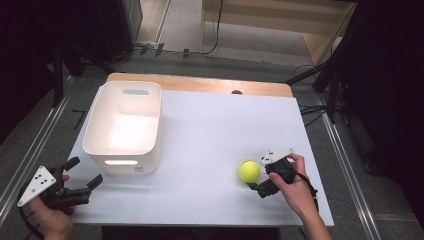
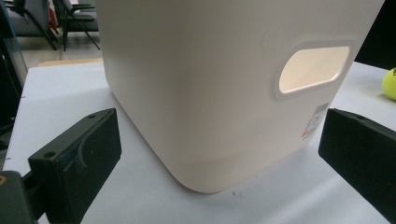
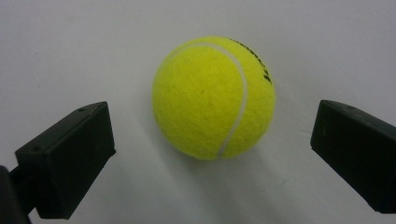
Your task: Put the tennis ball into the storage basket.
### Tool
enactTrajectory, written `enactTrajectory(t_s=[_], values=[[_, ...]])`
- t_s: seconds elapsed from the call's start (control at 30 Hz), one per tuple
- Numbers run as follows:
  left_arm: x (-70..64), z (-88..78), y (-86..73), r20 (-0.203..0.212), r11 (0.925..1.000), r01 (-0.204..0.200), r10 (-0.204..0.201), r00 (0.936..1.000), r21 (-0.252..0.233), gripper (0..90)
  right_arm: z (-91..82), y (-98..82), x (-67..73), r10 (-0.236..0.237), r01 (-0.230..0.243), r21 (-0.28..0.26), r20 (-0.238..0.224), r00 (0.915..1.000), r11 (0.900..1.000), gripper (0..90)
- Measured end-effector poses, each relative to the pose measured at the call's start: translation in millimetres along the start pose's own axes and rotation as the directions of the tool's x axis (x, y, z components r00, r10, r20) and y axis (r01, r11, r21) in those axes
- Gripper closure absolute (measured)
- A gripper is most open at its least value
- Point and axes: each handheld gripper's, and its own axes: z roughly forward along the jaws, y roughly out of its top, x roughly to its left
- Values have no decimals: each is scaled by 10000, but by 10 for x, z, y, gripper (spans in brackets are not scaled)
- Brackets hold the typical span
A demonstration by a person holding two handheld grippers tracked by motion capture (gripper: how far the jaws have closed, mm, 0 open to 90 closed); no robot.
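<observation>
A yellow tennis ball (image 1: pixel 249 170) lies on the white table (image 1: pixel 215 125) at the front right. My right gripper (image 1: pixel 258 175) is open right beside it, its jaws wide on either side of the ball (image 3: pixel 214 98) without touching it. A white plastic bin (image 1: pixel 125 125) with handle cut-outs stands empty at the left. My left gripper (image 1: pixel 85 172) is open at the front left corner, pointing at the bin's near corner (image 2: pixel 210 84), with nothing between its jaws. The ball (image 2: pixel 390 84) peeks in at the far right of the left gripper view.
A wooden strip (image 1: pixel 200 84) runs along the table's back edge. Black stands and cables (image 1: pixel 325 95) crowd the floor to the right, and metal rails (image 1: pixel 30 150) run along the left. Bare table lies between the bin and the ball.
</observation>
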Motion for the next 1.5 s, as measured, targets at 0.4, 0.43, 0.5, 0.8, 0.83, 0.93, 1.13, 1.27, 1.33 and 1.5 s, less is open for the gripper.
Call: enactTrajectory(t_s=[0.4,0.43,0.5,0.8,0.83,0.93,1.13,1.27,1.33,1.5], values=[[0,1,0,6,10000,-17,17,10000,10,0,152,80,-44,-20,40,898,-223,9997,9960,0],[-1,1,0,3,10000,-17,17,10000,12,0,162,86,-46,-69,89,930,-223,9997,9956,0],[0,1,0,1,10000,-13,13,10000,10,0,180,97,-49,-83,108,1012,-250,9997,9948,0],[-1,1,0,6,10000,-11,11,10000,15,0,247,133,-63,-122,132,1142,-88,9999,9934,212],[0,1,0,6,10000,-13,13,10000,16,0,253,137,-62,-75,84,1099,-91,9999,9939,212],[0,2,0,8,10000,-12,12,10000,13,0,270,139,-77,-38,58,1119,-184,9998,9937,212],[1,1,0,13,10000,-11,11,10000,15,0,340,140,-71,-78,139,1428,-435,9990,9897,217],[1,1,0,12,10000,0,0,10000,7,0,367,158,-58,-206,280,1512,-503,9985,9881,235],[1,1,0,11,10000,1,-1,10000,10,0,368,170,-57,-324,397,1547,-498,9982,9872,238],[2,1,0,14,10000,2,-2,10000,9,0,356,183,-63,-341,438,1632,-617,9975,9856,241]])
